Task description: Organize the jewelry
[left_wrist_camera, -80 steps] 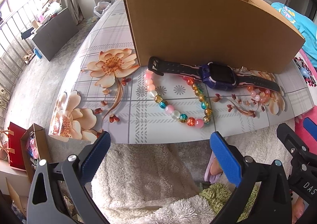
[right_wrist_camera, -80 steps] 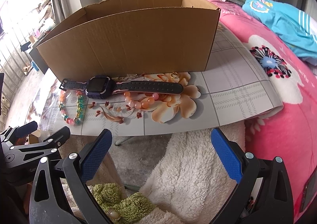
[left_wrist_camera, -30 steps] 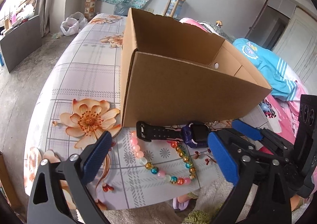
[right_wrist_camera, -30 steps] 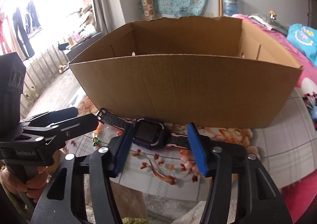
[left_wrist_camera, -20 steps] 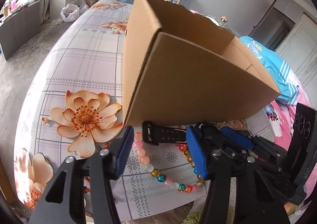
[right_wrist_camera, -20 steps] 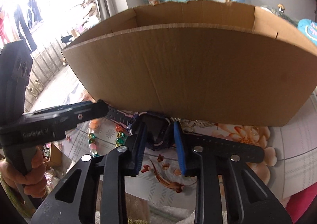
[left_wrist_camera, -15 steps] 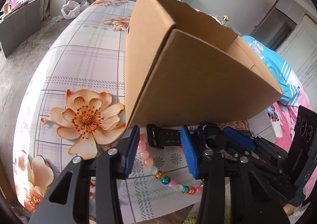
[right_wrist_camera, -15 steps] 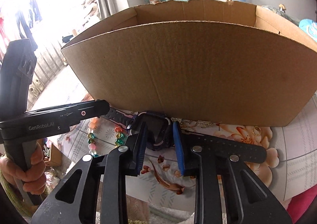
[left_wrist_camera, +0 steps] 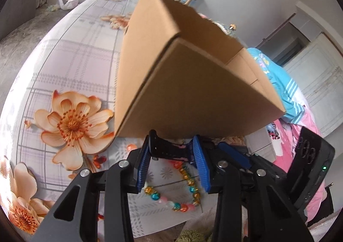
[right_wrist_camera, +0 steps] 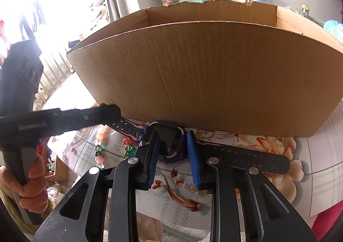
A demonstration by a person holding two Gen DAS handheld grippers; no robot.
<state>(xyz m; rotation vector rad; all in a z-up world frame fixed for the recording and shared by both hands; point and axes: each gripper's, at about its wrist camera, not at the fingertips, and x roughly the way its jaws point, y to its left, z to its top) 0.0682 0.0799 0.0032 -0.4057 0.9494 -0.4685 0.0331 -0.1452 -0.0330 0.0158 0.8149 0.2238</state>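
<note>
Moved in from the table edge since earlier, both grippers now down on the watch.

Left wrist: left gripper [left_wrist_camera: 172, 152] closing onto the watch strap [left_wrist_camera: 166, 149], blue pads touching it, just in front of the cardboard box [left_wrist_camera: 193, 92]. Bead bracelet [left_wrist_camera: 180, 190] lying below on the floral tablecloth [left_wrist_camera: 64, 70].

Right wrist: right gripper [right_wrist_camera: 173, 156] clamped on the watch [right_wrist_camera: 169, 141] body, right against the box wall. Person's hand [right_wrist_camera: 32, 188] gripping the left handle.

Both tools: left tool [left_wrist_camera: 171, 152] & right tool [right_wrist_camera: 172, 154] have black plastic frames w/ ribbed blue pads, silver screws; green LED lit on right tool's body.
</note>
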